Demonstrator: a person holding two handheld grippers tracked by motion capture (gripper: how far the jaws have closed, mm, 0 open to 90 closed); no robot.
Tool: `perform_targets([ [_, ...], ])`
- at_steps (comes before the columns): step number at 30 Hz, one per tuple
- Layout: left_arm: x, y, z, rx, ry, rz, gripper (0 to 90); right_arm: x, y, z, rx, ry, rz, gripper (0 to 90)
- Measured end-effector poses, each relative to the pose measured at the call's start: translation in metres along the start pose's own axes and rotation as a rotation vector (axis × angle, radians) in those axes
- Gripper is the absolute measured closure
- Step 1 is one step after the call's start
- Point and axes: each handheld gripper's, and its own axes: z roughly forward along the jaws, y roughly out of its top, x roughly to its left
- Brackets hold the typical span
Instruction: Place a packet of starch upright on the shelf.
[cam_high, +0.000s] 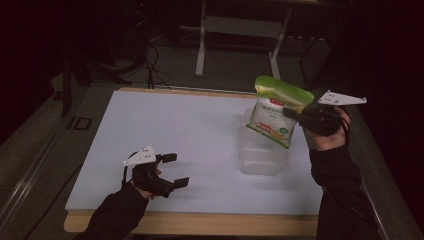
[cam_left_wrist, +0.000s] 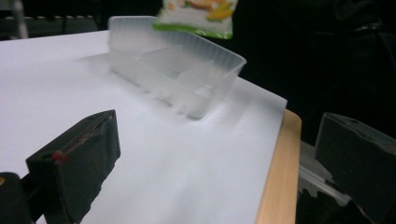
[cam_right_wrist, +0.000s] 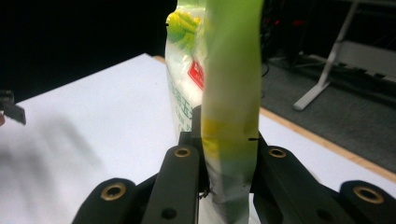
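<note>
Above the clear tray, a snack pouch hangs from the right hand.
At the near left, the left gripper (cam_high: 173, 170) rests low with jaws wide and empty; the clear tray (cam_high: 263, 155) sits right of centre on the white counter (cam_high: 165, 130); the green-and-white pouch (cam_high: 275, 111), long axis roughly upright, is pinched in the right gripper (cam_high: 300, 116) just over the tray. Dark room with a desk frame (cam_high: 240, 30) beyond.

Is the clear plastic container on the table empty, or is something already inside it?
Empty. The clear container shows bare compartments; the green snack bag hangs above it in the right gripper.

white table top (cam_high: 190, 130) | grey floor (cam_high: 235, 70) | desk frame (cam_high: 240, 30) behind
</note>
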Motion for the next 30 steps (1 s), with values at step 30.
perform_targets([
  [30,0.012,-0.027,0.007,0.021,0.006,-0.022,0.9,-0.034,-0.084,0.059,0.091,0.07,0.164,82.8],
])
